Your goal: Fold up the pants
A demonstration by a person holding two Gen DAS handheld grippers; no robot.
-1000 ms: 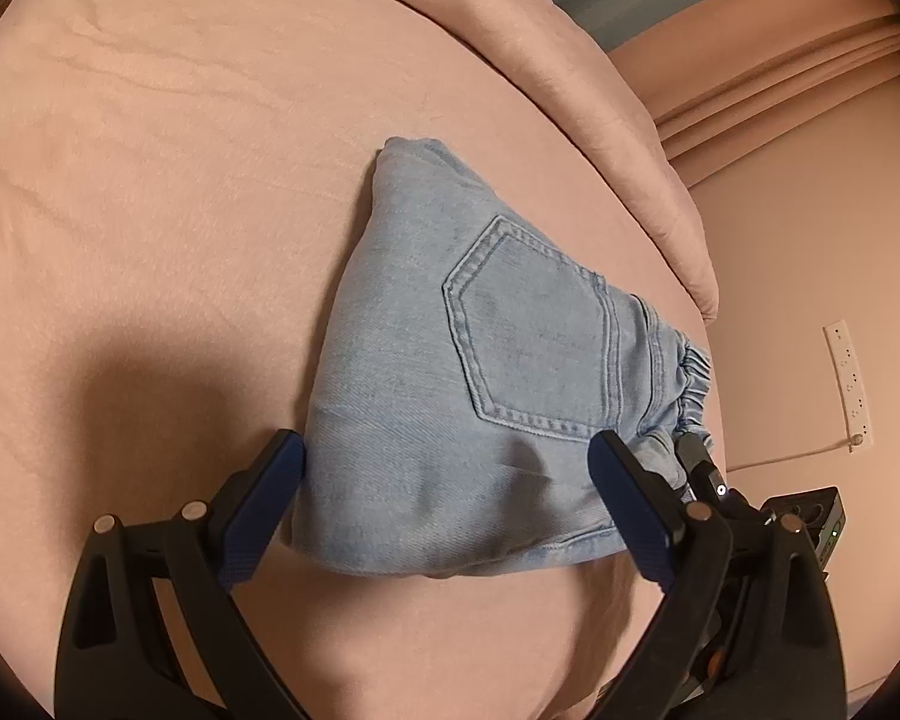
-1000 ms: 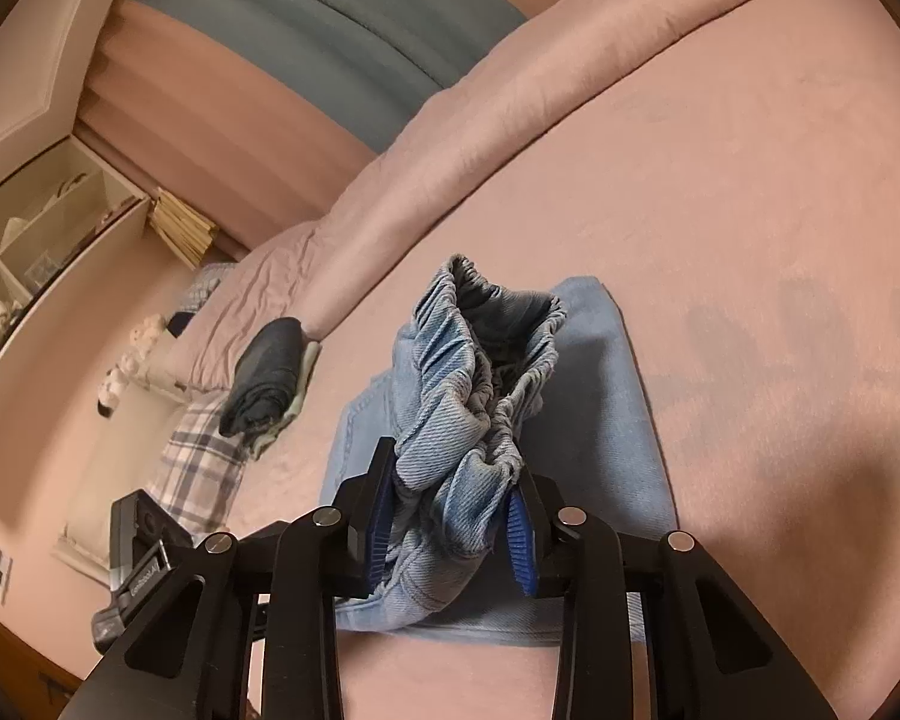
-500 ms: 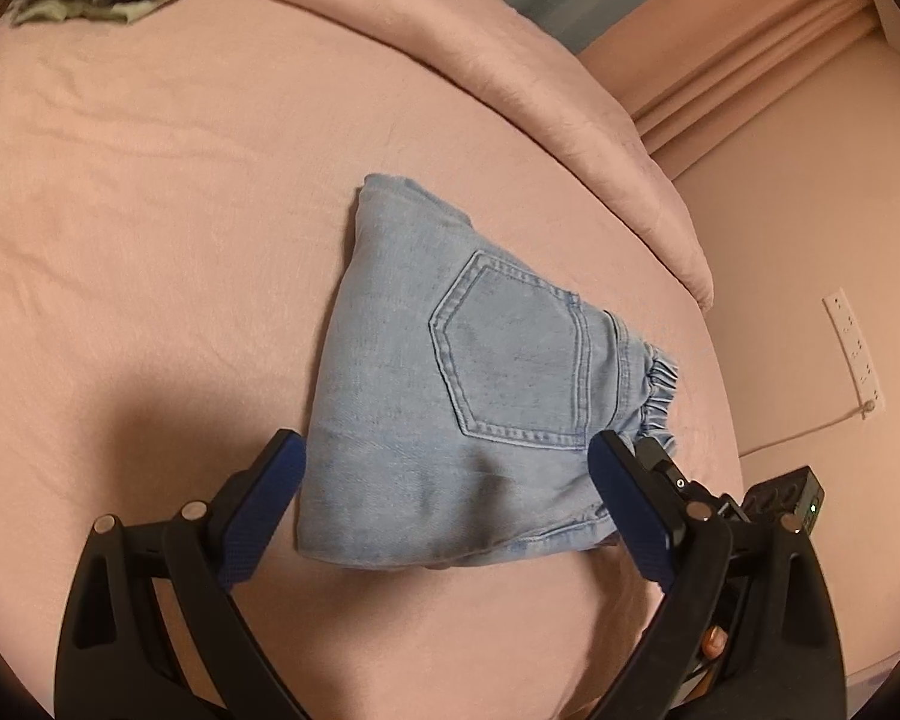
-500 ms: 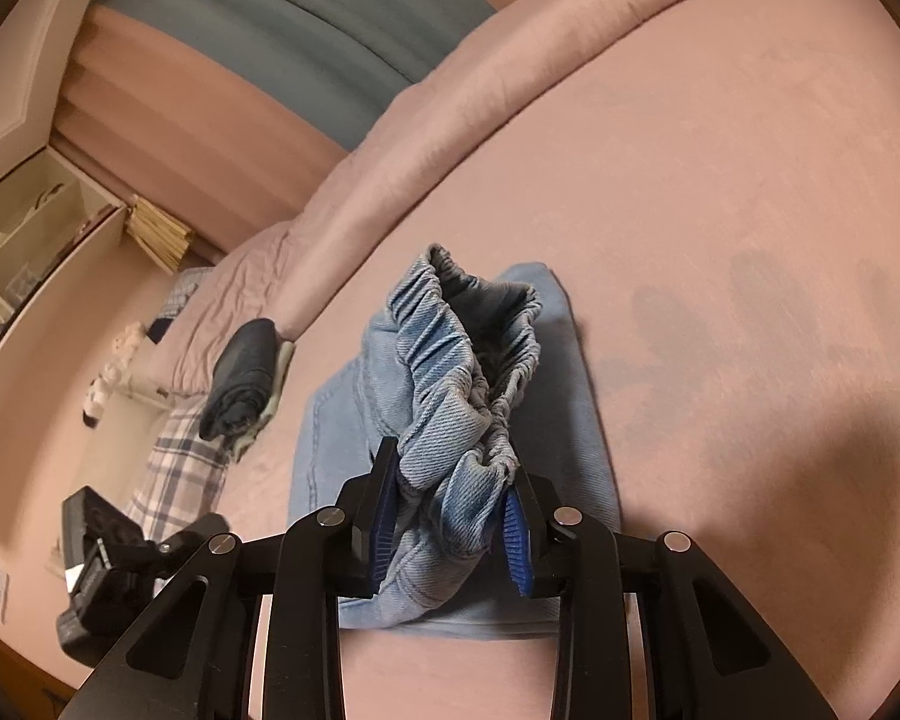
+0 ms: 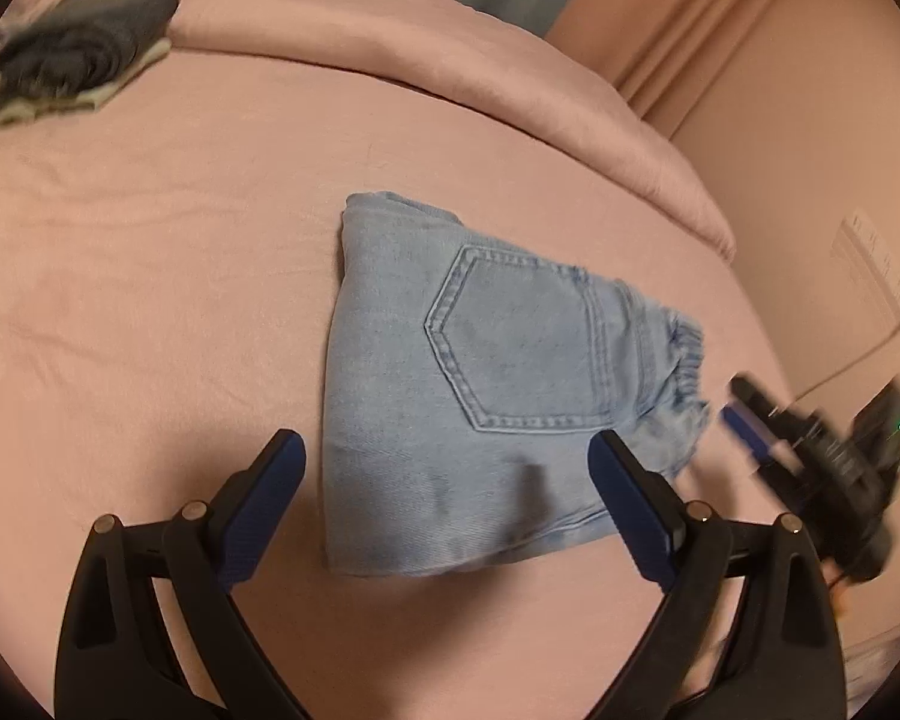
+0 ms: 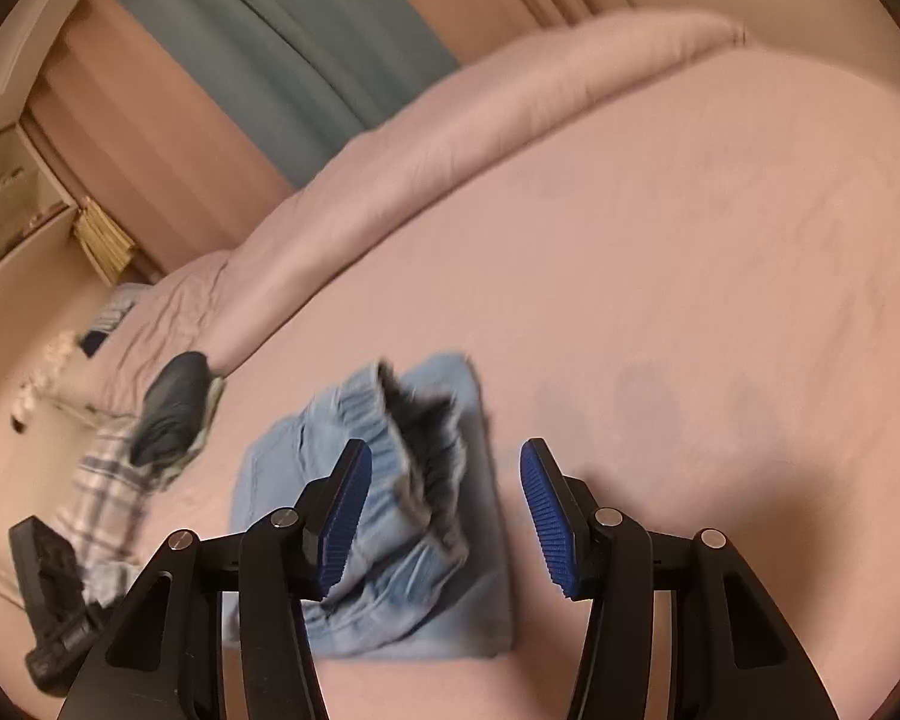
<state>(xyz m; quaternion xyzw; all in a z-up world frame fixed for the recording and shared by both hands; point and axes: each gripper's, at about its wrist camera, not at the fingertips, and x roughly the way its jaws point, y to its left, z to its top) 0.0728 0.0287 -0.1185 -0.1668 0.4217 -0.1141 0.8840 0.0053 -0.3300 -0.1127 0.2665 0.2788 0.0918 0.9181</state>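
Observation:
Light blue jeans [image 5: 498, 372] lie folded into a small stack on the pink bed sheet [image 5: 150, 300], back pocket up, with the gathered waistband [image 6: 414, 438] at the end near my right gripper. My left gripper [image 5: 444, 441] hovers open over the near edge of the stack, its fingers clear of the denim. My right gripper [image 6: 445, 450] is opening. The waistband sits loose between its blue pads [image 6: 546, 510], and neither pad presses on it. In the left wrist view the right gripper [image 5: 744, 405] shows blurred, just off the waistband end.
A dark grey folded garment [image 5: 84, 48] lies on a pale cloth at the far left, with a plaid cloth [image 6: 108, 492] beside it. A rolled pink duvet [image 5: 450, 60] runs along the back. The bed's edge and a wall socket strip [image 5: 876, 258] are to the right.
The right gripper's jaws have spread and let go of the waistband, which has dropped onto the stack. That gripper has drawn back a little. The left gripper has rolled but stays open over the jeans.

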